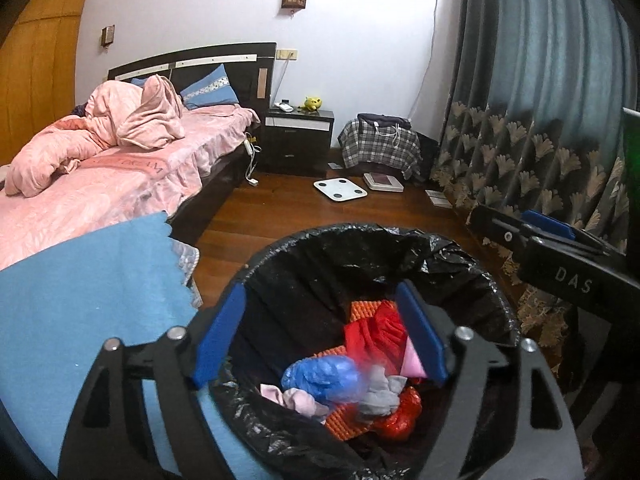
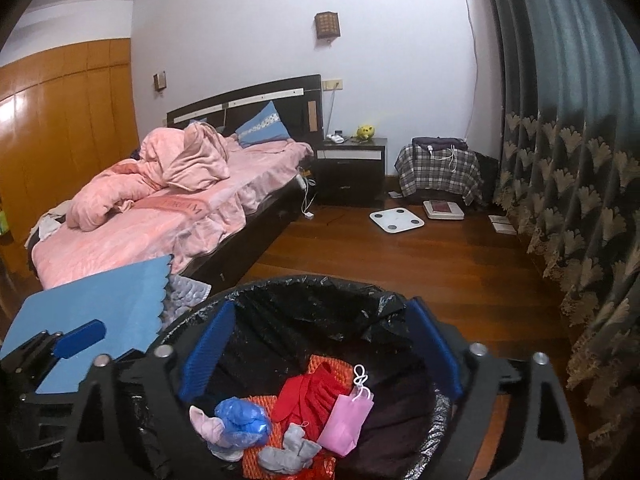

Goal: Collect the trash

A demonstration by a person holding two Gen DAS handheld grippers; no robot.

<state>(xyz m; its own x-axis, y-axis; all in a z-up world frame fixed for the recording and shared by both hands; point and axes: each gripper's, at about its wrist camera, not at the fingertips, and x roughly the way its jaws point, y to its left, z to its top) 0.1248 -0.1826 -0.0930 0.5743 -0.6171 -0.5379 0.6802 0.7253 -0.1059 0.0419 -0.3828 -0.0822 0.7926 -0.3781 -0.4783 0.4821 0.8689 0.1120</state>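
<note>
A bedroom with a wooden floor [image 2: 420, 272], and in the foreground of both wrist views a round trash bin [image 1: 460, 252] lined with a black bag, which serves as the landmark here. Left of the bin and further back stands a bed [image 2: 168, 216] with rumpled pink bedding; just beside the bin's left rim lies a flat blue sheet [image 1: 88, 280] with a scalloped edge. Right of the bin hangs a long dark patterned curtain [image 2: 568, 168], and well beyond the bin, on the floor by the far wall, sits a white bathroom scale [image 2: 396, 218]. Both grippers hang over the bin's mouth, pointing down into it. The left gripper [image 1: 320, 334] has its blue pads spread wide with nothing between them but the view down into the bin; the right gripper [image 2: 320, 350] is likewise spread wide and empty. The trash lies inside the bin, at its bottom: a red crumpled piece [image 2: 308, 394], a blue plastic wad [image 1: 320, 376], a small pink paper bag [image 2: 348, 420] with a white cord handle, and a grey scrap [image 2: 290, 450]. The grey scrap and blue wad look smeared in the left view, so they may be mid-fall. The step appears to be the drop into the bin; to do it well, keep both sets of jaws wide and centred over the opening until every piece has settled, then lift straight up clear of the liner's loose edge so it is not snagged or pulled inward
</note>
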